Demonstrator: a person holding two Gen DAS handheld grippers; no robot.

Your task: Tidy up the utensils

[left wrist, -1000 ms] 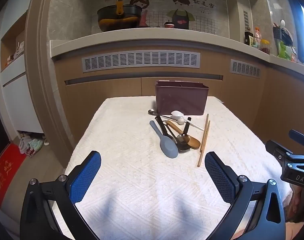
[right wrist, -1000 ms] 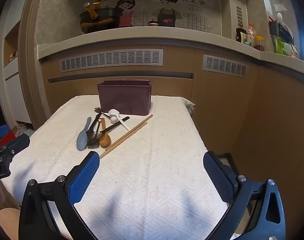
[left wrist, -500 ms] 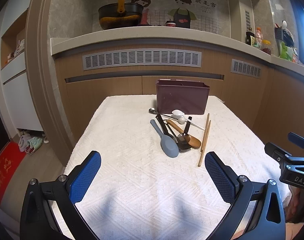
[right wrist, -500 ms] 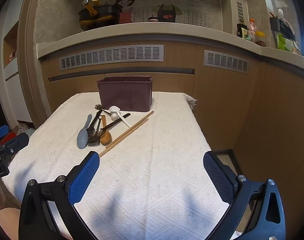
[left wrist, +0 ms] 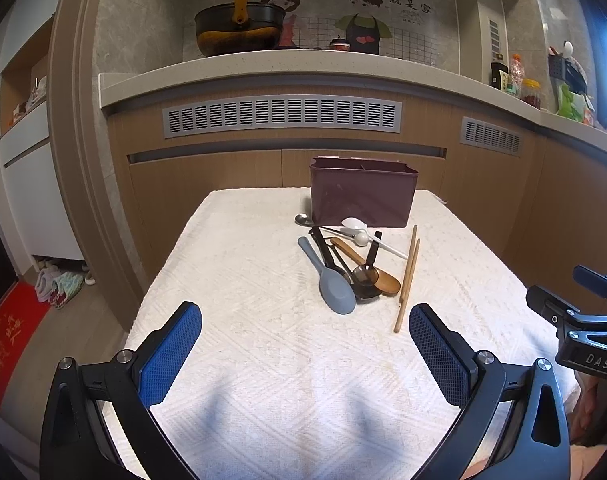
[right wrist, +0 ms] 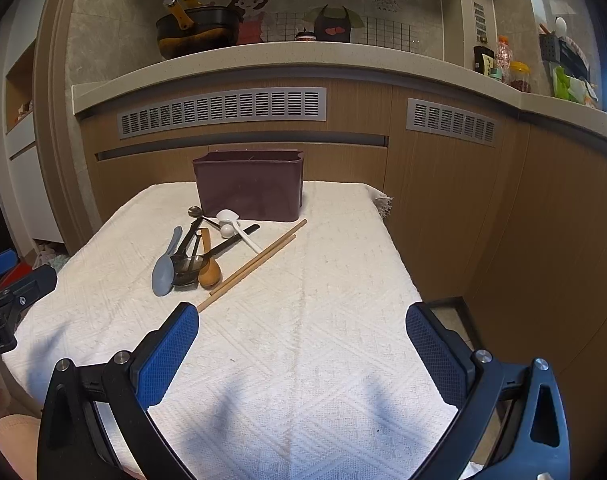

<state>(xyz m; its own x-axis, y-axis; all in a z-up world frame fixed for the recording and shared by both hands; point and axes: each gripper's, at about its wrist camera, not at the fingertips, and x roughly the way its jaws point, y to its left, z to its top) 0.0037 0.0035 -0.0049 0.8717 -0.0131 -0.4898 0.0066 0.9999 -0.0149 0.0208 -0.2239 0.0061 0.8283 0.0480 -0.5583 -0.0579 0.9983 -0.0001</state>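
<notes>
table (left wrist: 231,240): white textured cloth (left wrist: 303,380) | on cloth: maroon caddy (left wrist: 361,196), utensil pile (left wrist: 345,264), seemingly 2 chopsticks (left wrist: 407,280)

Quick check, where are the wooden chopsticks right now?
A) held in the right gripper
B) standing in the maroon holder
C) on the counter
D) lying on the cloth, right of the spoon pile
D: the chopsticks lie flat on the white cloth, right of the spoon pile, in front of the maroon holder; both grippers are open and hold nothing.

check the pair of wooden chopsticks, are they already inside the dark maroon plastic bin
No, the pair of wooden chopsticks lies flat on the white cloth, in front of the dark maroon plastic bin.
</notes>
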